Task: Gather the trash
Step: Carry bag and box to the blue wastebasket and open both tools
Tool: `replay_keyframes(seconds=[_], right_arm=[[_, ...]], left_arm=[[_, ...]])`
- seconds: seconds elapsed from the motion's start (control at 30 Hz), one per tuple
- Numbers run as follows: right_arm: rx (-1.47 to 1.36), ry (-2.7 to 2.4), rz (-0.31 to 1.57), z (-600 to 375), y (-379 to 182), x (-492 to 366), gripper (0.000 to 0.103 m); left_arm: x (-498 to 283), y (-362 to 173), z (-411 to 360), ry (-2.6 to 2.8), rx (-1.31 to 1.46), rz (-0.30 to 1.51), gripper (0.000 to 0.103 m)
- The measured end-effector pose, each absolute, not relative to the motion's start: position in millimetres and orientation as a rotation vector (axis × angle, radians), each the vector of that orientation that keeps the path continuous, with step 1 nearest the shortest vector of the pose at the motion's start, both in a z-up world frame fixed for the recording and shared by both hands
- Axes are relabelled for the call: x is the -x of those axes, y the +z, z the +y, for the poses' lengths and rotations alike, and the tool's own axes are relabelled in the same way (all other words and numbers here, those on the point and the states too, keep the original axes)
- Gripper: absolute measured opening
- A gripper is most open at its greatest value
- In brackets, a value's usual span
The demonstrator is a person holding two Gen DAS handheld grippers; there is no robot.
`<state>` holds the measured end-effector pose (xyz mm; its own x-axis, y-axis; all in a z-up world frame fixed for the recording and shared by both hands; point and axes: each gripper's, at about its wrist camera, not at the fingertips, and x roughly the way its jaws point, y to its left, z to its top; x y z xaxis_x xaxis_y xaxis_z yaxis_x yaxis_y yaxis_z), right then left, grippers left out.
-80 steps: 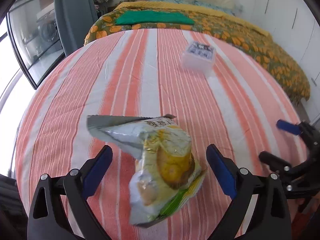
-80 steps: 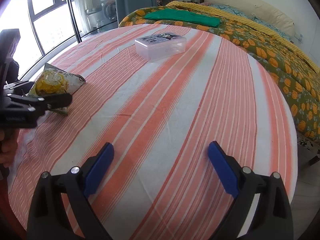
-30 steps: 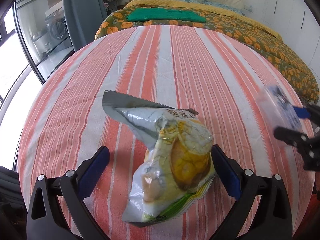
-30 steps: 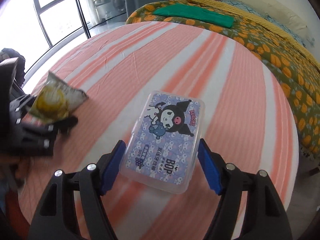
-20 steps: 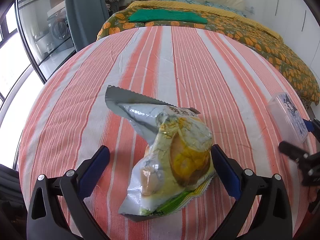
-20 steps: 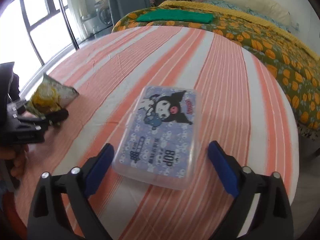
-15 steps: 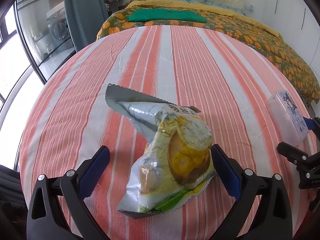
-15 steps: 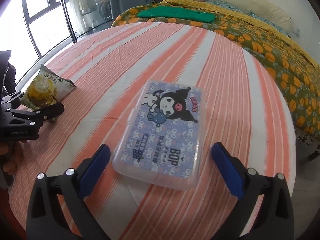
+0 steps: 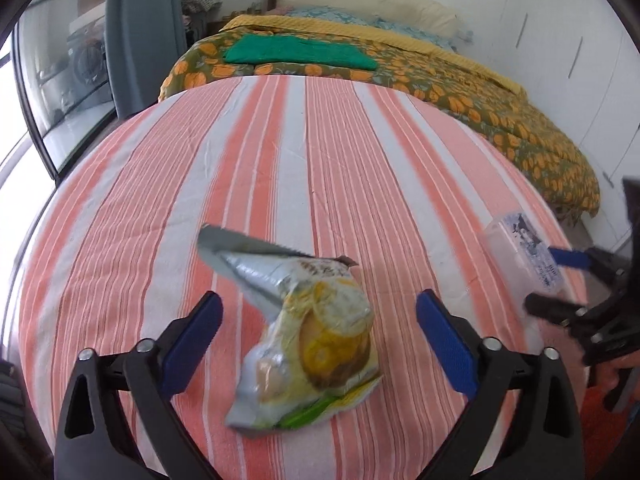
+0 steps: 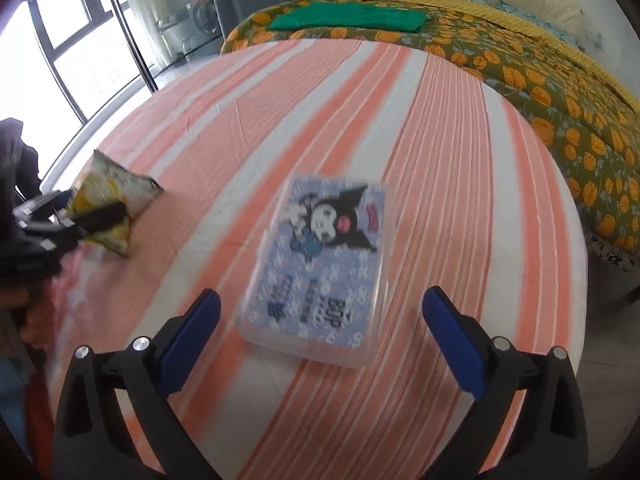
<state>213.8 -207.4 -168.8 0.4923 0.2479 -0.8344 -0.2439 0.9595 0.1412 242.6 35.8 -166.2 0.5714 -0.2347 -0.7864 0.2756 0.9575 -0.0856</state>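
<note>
My left tool (image 9: pixel 316 324) sits low over the snack wrapper (image 9: pixel 308 336), which lies crumpled on the striped surface (image 9: pixel 320 152) between the two blue pads. The jaws are closing, but neither pad touches the foil yet, so I hold nothing there. My right tool (image 10: pixel 320 320) is spread wide and closing slightly around the clear plastic box (image 10: pixel 320 268) with the cartoon lid; that box rests flat on the cloth, clear of both pads, so nothing is gripped.

The main risk I see is the wrapper. It looks light, puffed and slippery, so as the pads come in it could buckle and squirt out toward me, or one pad could push it sideways before the other arrives. Pinching only the loose torn flap might let the rest swing or tear.

On the right, the box lies at a slant to the jaws, so I judge a squeeze could twist it or skid it toward the near edge.
</note>
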Motion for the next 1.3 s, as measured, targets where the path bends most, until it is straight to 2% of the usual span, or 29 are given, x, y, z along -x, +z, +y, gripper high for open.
replay_keyframes(seconds=[0.13,0.2,0.23,0.33,0.53,0.77,1.07,1.2,1.3], right_arm=[[0.023,0.307,1.054,-193.2,-159.7,-225.6,0.082],[0.061,0.275,1.071,-189.4,-161.4,-231.4,0.062],[0.062,0.258,1.073,-191.1,-161.4,-232.8,0.062],[0.007,0.259,1.07,-201.6,-159.3,-228.5,0.061],[-0.144,0.291,1.013,-244.3,-142.5,-195.8,0.061],[-0.319,0.218,0.927,-364.9,-122.8,-129.4,0.061],[-0.426,-0.008,0.937,-509.7,-152.3,-77.2,0.061],[-0.463,-0.029,0.944,-540.1,-171.0,-74.5,0.061],[-0.477,-0.046,0.955,-561.6,-188.6,-79.7,0.061]], left_arm=[[-248.3,-169.4,30.2,-0.277,-0.086,0.914,0.074],[-249.9,-170.9,32.2,-0.267,-0.085,0.915,0.057],[-249.8,-170.5,34.4,-0.275,-0.074,0.916,0.048],[-246.7,-167.6,39.2,-0.272,-0.056,0.899,0.038],[-227.9,-154.7,33.7,-0.322,-0.042,0.858,0.034],[-172.0,-133.0,-21.0,-0.518,-0.012,0.841,0.034],[-116.6,-105.6,-200.6,-0.84,-0.11,0.838,0.034],[-102.0,-121.4,-284.9,-0.906,-0.183,0.862,0.034],[-102.9,-155.1,-343.2,-0.917,-0.237,0.909,0.035]])
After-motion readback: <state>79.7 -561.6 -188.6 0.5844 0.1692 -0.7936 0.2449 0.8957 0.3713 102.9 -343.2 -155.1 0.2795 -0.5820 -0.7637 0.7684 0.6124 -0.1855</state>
